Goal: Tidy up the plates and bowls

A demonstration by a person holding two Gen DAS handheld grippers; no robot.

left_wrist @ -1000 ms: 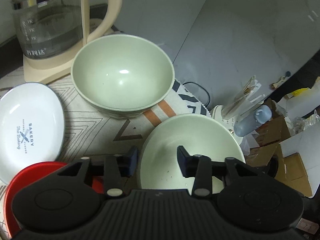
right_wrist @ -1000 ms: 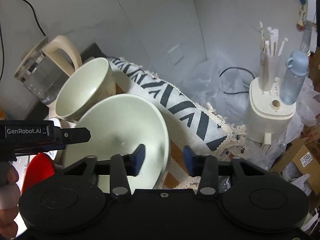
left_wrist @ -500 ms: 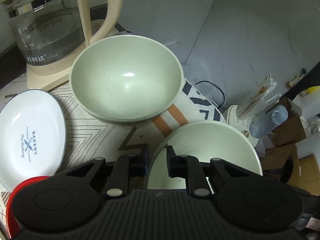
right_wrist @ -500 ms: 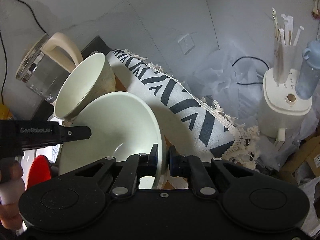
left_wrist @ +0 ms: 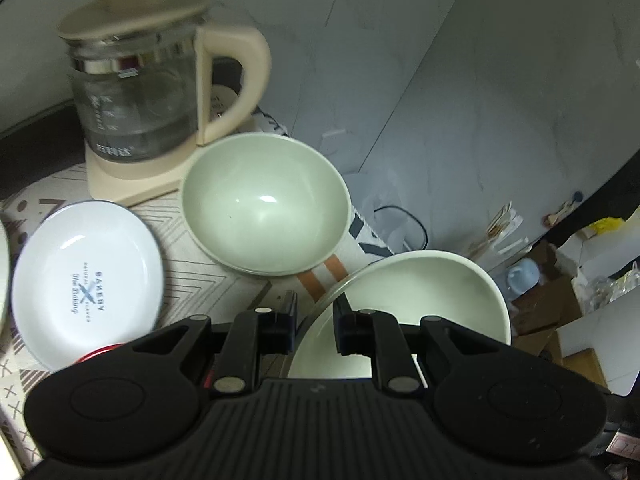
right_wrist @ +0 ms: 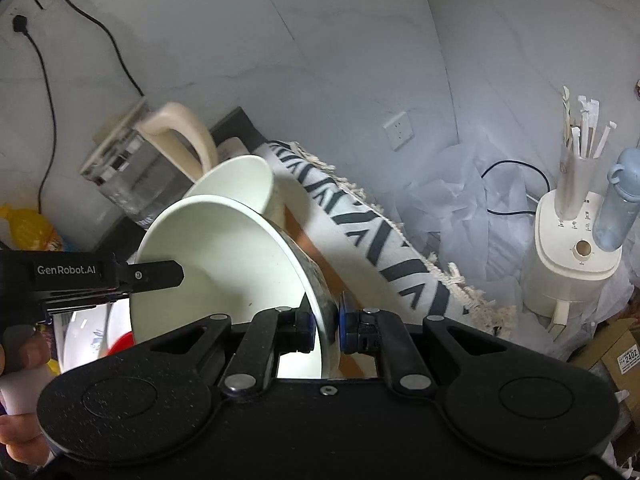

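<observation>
A pale green bowl is held up off the patterned cloth and tilted. My left gripper is shut on its near left rim. My right gripper is shut on the opposite rim of that bowl. In the right wrist view the left gripper's finger reaches over the bowl's left edge. A second pale green bowl sits upright on the cloth beyond it. To the left lie a white "BAKERY" plate and a partly hidden red plate.
A glass kettle on a cream base stands behind the second bowl, against the wall. Past the cloth's fringed edge, lower right, stand a white appliance with straws and a blue bottle, and cardboard boxes. A hand holds the left gripper.
Both grippers went from open around the bowl's rim to shut on it. The bowl has since risen and tilted, and both views have pulled up and back from the table.
</observation>
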